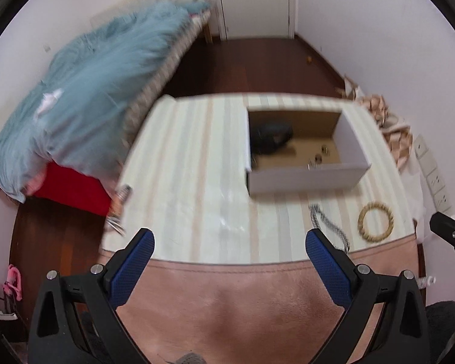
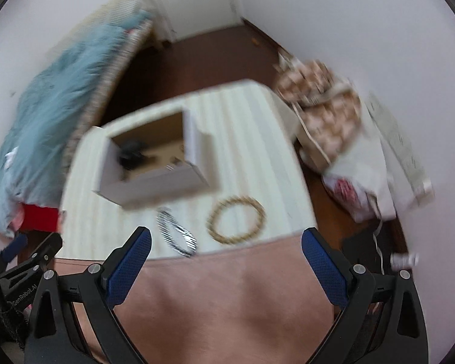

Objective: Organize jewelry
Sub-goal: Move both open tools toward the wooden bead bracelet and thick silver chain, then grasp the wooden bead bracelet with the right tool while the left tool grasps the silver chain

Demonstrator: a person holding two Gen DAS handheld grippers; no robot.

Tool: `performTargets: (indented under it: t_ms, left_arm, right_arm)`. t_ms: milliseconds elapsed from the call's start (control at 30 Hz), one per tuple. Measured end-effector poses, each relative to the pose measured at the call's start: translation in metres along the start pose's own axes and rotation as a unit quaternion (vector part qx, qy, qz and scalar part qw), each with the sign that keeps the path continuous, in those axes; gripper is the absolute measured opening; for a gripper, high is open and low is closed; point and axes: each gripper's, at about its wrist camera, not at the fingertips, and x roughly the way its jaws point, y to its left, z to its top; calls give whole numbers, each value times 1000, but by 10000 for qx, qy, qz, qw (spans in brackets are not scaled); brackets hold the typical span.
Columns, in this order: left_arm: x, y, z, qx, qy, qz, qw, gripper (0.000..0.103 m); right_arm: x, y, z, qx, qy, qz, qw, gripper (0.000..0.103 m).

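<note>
On the striped cloth (image 1: 197,157) covering the table, an open white box (image 1: 306,179) is sitting toward the far right, and it is already holding part of the jewelry: a dark bundle (image 1: 271,136) is lying in its far left corner, and a few small metal pieces (image 1: 317,159), too blurred to name, are resting on its brown floor. Judging from that, the sorting is partly done.

Three pieces are still waiting outside the box. A beaded gold bracelet (image 1: 376,220) is lying near the front right of the cloth, a silver chain (image 1: 329,226) is lying just to its left, close to the box's near wall, and a cluster of silver bangles (image 1: 118,212) is perching at the cloth's left edge, looking as if it is partly overhanging it.

The left gripper (image 1: 230,238) is hanging above the pink near strip of the table with its blue-padded fingers (image 1: 136,267) spread wide and carrying nothing. The right gripper (image 2: 226,236) is likewise gaping wide and empty, and in its own view the chain (image 2: 176,232) and bracelet (image 2: 236,220) are lying just beyond its fingertips, between them. Both views are smeared with motion blur.

By my reading, the chain or bracelet is the likeliest next pickup for the right gripper, with the bangles left for the other one.
</note>
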Motion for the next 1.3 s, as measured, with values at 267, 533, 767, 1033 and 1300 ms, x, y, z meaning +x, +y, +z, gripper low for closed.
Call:
performTargets:
  t_ms: [267,533,767,1033,1300]
  left_arm:
    - [55,-38,1,222,509,-6,9985,102]
    - [92,-46,5,29,1008,-370,9942,102]
    - [103,-69,-11,38,1307,-1085,9855,101]
    - [77,-113,-33,1311,696,-1136,9824,96]
    - [86,-136,-38,1904,589,-1054,9743,35]
  right_arm:
    - [74,-40,0,297,355,-231,9987,68]
    - [119,-20,11,-246,362,-515,9977,48]
    - [114,-17,2,-660,339,-701,9948,10]
    - [88,-49,-13,-227,295,-446,9983,10]
    - [89,-66,-20,162,376,-299,9987,10]
